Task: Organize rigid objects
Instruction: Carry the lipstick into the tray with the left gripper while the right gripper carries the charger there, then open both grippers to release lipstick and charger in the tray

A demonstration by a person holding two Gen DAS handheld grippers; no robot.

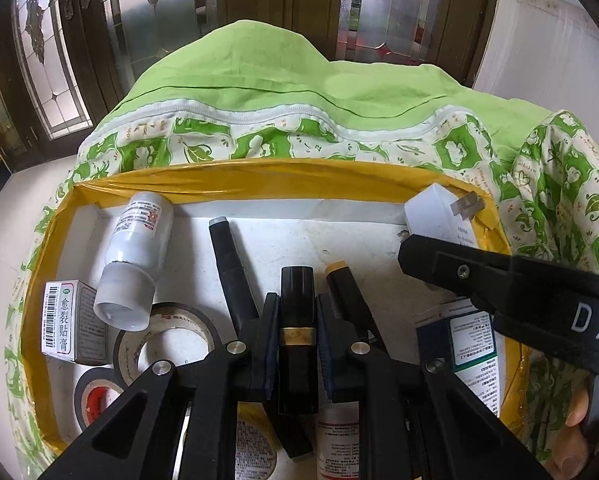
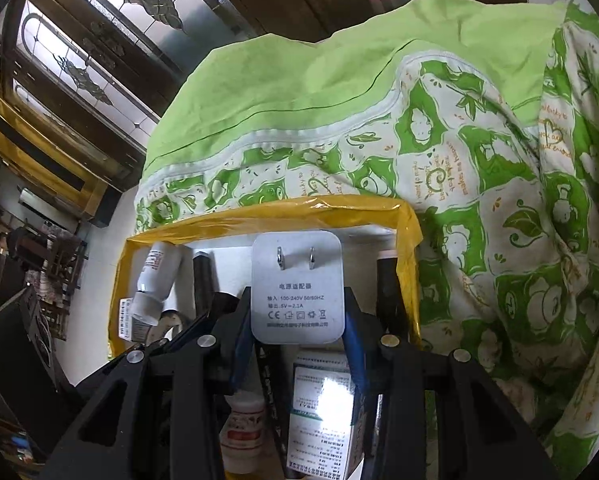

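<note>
A black tube (image 1: 296,316) with a gold band is gripped between the 2 fingers of the left gripper (image 1: 297,320), which are closed narrowly against its sides. The tube is held upright over a box (image 1: 259,184) with yellow taped edges and a white floor.

A white charger (image 2: 297,286) is clamped by the right gripper (image 2: 297,320), whose jaws are spread only as wide as the charger's body; its 2 metal prongs and printed label are turned toward the camera. In the left wrist view the charger (image 1: 431,216) is seen at the far right corner of the box, with the right gripper (image 1: 439,258) just beneath it.

Inside the box, a white bottle (image 1: 137,240) is seen lying tilted on its cap at the left, resting against a small white carton (image 1: 65,320). 2 tape rolls (image 1: 167,340) lie just below these. 2 dark markers (image 1: 229,264) lie on the floor on either side of the held tube. A printed carton (image 1: 471,340) lies at the right.

The box is set on a green patterned quilt (image 1: 283,80).
</note>
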